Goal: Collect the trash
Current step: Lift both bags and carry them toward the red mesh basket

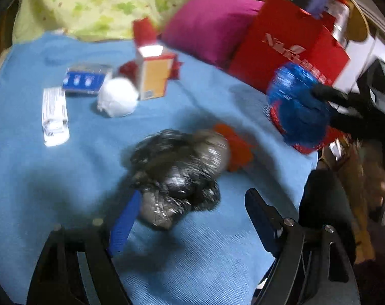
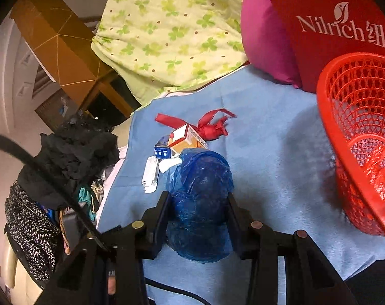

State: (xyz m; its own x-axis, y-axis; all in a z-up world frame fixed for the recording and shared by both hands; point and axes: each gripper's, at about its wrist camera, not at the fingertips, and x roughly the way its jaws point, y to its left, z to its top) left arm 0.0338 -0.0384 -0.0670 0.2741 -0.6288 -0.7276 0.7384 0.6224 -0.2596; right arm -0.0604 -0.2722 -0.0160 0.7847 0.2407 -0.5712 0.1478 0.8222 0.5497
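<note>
The right gripper [image 2: 198,218] pinches a crumpled blue plastic bag [image 2: 202,203], held above the blue bedsheet [image 2: 268,139] just left of the red mesh plastic basket [image 2: 355,137]. The left gripper [image 1: 189,216] stands spread over a crumpled black plastic bag [image 1: 179,175] lying on the sheet, not pressing it. Beyond lie a white paper wad [image 1: 118,96] and small cartons [image 1: 154,73].

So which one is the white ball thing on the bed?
Look at the blue sheet. Near its far end stands an orange carton; the white crumpled paper ball lies beside it. It is the only round, plain white piece there.
</note>
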